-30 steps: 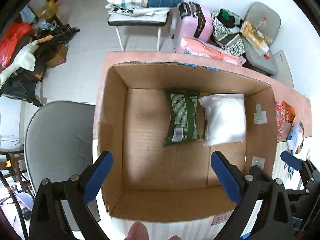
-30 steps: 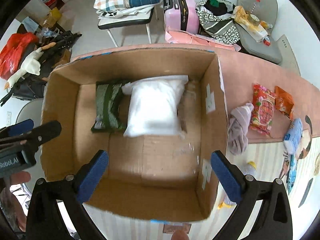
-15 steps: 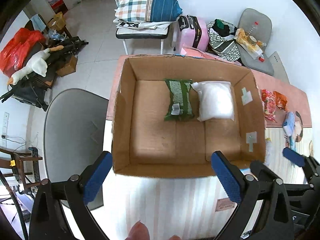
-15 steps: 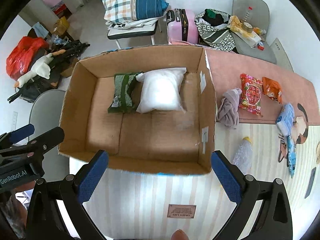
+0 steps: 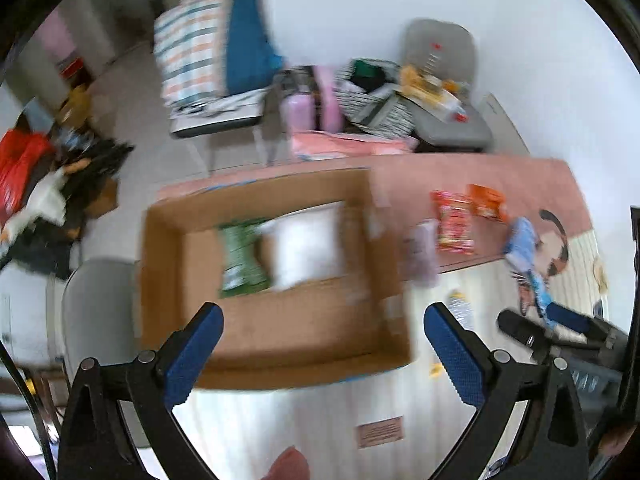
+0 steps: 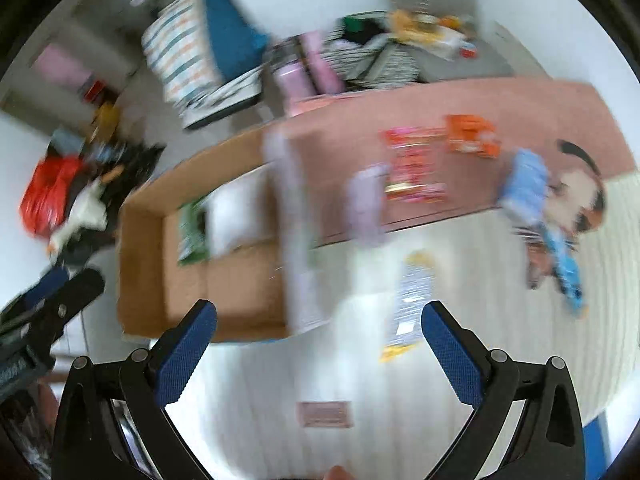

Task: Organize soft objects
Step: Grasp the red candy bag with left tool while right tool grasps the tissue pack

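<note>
Table (image 5: 480,176), box (image 5: 280,344) beyond open jaws

Both views have pulled back from the cardboard box (image 5: 276,344), which now appears smaller. Both have swung right, revealing more snack packets (image 6: 414,168) on the table (image 6: 520,108). Both are now motion-blurred.
</note>
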`<state>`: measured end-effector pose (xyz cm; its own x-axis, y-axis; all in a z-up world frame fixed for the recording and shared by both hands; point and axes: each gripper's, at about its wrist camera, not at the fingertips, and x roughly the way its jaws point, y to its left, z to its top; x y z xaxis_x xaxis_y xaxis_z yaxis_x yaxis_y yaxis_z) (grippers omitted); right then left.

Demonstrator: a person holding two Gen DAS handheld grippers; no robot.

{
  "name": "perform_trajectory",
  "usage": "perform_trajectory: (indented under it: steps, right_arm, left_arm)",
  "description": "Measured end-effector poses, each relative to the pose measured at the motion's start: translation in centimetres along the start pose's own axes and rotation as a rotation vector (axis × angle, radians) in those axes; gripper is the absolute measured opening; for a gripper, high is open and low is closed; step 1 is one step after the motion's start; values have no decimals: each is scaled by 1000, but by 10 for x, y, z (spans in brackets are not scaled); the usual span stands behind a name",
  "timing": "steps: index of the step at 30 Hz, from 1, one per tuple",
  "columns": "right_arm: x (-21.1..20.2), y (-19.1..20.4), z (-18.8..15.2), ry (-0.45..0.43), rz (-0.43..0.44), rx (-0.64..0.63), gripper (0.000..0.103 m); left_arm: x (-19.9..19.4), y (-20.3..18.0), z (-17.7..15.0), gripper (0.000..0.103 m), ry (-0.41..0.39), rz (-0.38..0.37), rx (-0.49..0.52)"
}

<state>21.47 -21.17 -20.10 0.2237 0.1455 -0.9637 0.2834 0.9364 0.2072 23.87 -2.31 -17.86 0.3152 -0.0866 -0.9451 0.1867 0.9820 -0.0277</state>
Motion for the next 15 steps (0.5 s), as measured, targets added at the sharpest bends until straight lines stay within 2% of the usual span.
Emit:
perform_trajectory:
  steps: [4,8,11,13,15]
  right_arm:
    - [19,-102,50,34,-102,139,103]
    - [60,-173,91,119,-117,237,103]
    - [92,-208,114,184,-108,282,102]
    - [110,-221,124,215,-108,292,102]
    - [129,-229,131,250,-115,291,100]
  left_arm:
    - [50,-75,43,103,87,-13,104]
    - [129,-135,83,103,232,-19,170]
    - [198,-168,106,97,374,-48,179]
    - [230,-182,113,90,439,-54,180]
    - [260,-193,120,87,498,-63,181]
